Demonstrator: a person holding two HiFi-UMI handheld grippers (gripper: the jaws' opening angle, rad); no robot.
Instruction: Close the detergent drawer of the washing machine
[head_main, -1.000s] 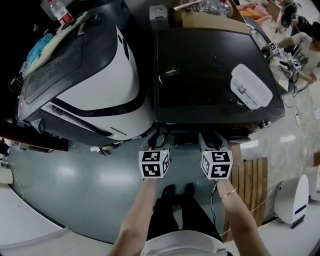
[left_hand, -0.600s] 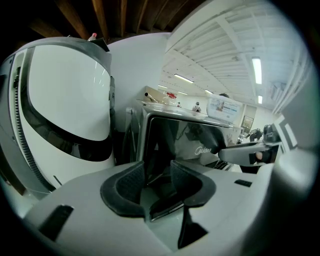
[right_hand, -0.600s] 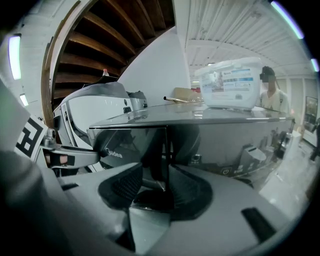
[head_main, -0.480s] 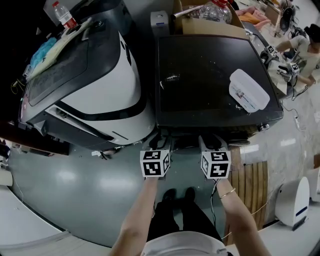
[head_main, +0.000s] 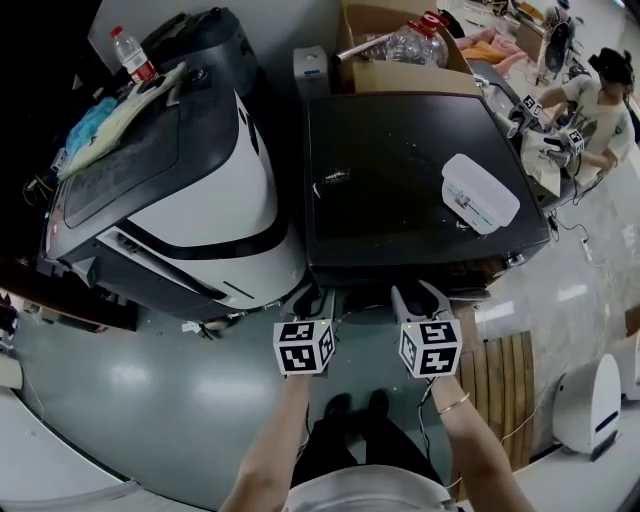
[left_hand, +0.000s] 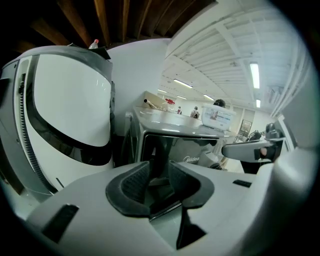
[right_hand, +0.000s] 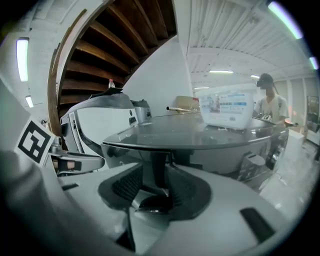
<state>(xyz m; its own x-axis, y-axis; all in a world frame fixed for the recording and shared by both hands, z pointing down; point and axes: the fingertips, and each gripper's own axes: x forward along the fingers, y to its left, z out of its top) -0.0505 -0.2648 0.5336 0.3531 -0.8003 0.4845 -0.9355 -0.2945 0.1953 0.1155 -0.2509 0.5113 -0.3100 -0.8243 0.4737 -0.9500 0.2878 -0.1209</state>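
The dark-topped washing machine (head_main: 400, 170) stands straight ahead, and its front panel (left_hand: 192, 160) fills the space beyond the left jaws. I cannot make out the detergent drawer; the lid's overhang hides the front in the head view. My left gripper (head_main: 315, 295) hovers at the machine's front left edge, its jaws closing with nothing between them (left_hand: 159, 172). My right gripper (head_main: 420, 292) hangs at the front right edge, fingers spread and open (right_hand: 159, 182), pointing just under the lid's rim.
A white plastic box (head_main: 480, 193) lies on the lid. A white-and-black machine (head_main: 190, 190) stands close on the left, with cloths and a bottle (head_main: 132, 55) on it. A cardboard box (head_main: 395, 45) sits behind. A person (head_main: 590, 100) works at the right. Wooden slats (head_main: 500, 375) lie on the floor.
Both grippers have lifted a little in front of the machine. The right fingers look wider spread. The head view has tipped to show more of the far side.
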